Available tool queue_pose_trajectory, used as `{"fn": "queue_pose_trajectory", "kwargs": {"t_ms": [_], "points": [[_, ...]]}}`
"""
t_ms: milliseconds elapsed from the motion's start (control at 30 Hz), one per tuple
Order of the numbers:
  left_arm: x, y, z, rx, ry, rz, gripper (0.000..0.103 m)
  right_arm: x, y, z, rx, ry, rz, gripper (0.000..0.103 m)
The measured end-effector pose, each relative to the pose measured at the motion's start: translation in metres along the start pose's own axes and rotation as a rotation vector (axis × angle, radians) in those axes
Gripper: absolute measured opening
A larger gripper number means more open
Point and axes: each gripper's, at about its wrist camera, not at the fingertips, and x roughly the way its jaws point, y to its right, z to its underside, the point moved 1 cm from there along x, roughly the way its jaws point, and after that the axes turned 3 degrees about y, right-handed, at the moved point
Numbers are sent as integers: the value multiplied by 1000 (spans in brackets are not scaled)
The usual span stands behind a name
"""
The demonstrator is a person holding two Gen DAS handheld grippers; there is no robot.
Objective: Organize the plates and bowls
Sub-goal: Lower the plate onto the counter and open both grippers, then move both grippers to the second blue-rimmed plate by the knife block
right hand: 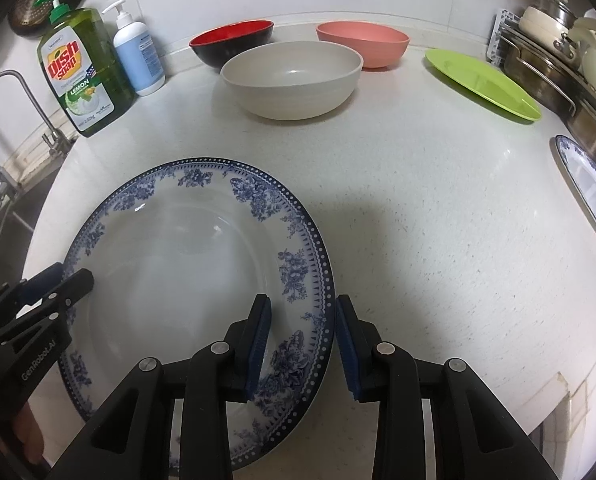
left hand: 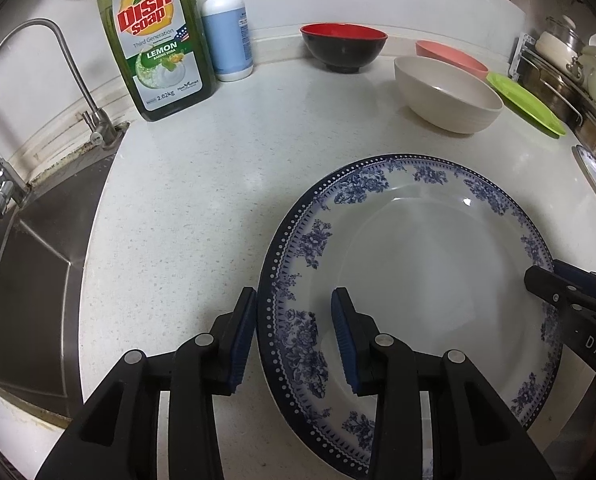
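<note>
We have both tools set over opposite edges of the large blue-and-white plate (left hand: pixel 418 264), which lies flat on the white speckled counter (left hand: pixel 202 216), near its front edge and just right of the sink (left hand: pixel 30 280). The left gripper (left hand: pixel 294 340) straddles the plate's left rim, one pad outside the edge and one over the inside, with a visible gap on each side, so its jaws stand apart and are not pressing. The right gripper (right hand: pixel 302 344) does the same on the right rim, jaws also apart around the edge. Farther back we see the beige bowl (right hand: pixel 294 80), the red-and-black bowl (right hand: pixel 230 42), the pink bowl (right hand: pixel 364 42) and the green plate (right hand: pixel 482 82). A second blue-and-white plate (right hand: pixel 590 192) sits at the right. A dish soap bottle (left hand: pixel 156 36) stands by the sink.
</note>
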Motion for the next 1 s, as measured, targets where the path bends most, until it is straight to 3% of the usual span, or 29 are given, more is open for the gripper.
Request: {"fn": "queue_pose_trajectory", "kwargs": {"t_ms": [233, 533, 867, 1000], "points": [[-9, 0, -2, -6, 25, 6, 64, 0, 2, 2, 17, 7, -9, 35], [-51, 21, -23, 57, 148, 57, 86, -27, 14, 4, 78, 82, 2, 53], [-92, 79, -56, 137, 278, 123, 99, -92, 57, -7, 141, 272, 120, 74], [-107, 113, -70, 168, 328, 154, 103, -112, 84, -9, 168, 317, 152, 77]]}}
